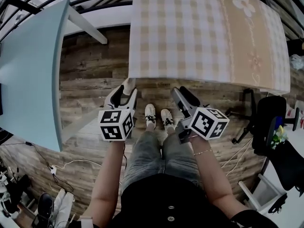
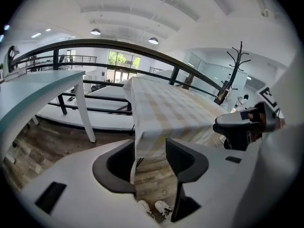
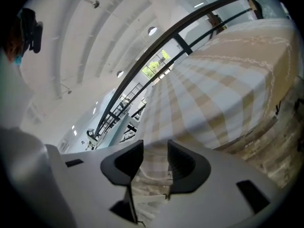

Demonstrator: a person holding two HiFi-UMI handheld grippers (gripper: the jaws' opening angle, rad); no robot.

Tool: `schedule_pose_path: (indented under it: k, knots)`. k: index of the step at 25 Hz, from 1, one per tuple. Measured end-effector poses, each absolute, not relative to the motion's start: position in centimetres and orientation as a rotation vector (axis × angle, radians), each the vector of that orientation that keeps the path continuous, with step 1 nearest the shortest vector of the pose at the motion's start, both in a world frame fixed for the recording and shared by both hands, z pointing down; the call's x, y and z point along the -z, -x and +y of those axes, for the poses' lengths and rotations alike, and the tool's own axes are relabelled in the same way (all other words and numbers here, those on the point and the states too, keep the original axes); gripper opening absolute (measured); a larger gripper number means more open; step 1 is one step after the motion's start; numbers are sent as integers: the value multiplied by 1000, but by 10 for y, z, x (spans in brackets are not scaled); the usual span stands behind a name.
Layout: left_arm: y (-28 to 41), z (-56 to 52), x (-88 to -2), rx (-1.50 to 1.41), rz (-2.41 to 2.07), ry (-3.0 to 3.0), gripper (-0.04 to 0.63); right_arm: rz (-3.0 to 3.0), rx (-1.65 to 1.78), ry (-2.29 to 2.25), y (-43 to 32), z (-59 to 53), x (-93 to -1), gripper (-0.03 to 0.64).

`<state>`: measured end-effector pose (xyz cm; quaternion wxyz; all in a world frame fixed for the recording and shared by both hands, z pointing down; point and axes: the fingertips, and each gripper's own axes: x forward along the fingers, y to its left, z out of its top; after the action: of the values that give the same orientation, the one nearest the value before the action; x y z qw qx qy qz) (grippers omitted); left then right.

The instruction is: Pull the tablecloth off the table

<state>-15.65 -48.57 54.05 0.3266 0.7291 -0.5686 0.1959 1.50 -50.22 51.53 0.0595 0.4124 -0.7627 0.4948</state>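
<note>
A beige and white checked tablecloth (image 1: 199,32) covers the table ahead and hangs over its near edge. My left gripper (image 1: 126,89) sits just short of the cloth's near left corner. In the left gripper view the jaws of the left gripper (image 2: 151,159) stand open, with the cloth's hanging corner (image 2: 142,141) showing in the gap; the pads do not press on it. My right gripper (image 1: 184,93) is near the cloth's front edge, further right. The right gripper (image 3: 156,164) is open too, and the tablecloth (image 3: 228,94) spreads out beyond its jaws.
A light blue table (image 1: 28,70) with a white leg (image 1: 86,26) stands to the left. An office chair (image 1: 270,127) is at the right, and cables (image 1: 71,164) lie on the wooden floor. The person's shoes (image 1: 157,115) are between the grippers. A coat rack (image 2: 236,65) stands behind.
</note>
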Motion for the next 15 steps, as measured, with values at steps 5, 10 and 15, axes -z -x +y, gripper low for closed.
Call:
schedule_pose_path:
  k: [5,10,15]
  knots:
    - [160,-482,-563,-609,-1459,-1954,201,-2231,-1688,-1406,-28,-502,-534,212]
    - [162,-492,-578,-690,-1408,-1993,202,-2129,-1829,-1551,-37,-515,-549,231]
    - [158,-504,-588,-688,-1364,-2032,196,-2063,-1959,-1652,-40,-526,-562,232]
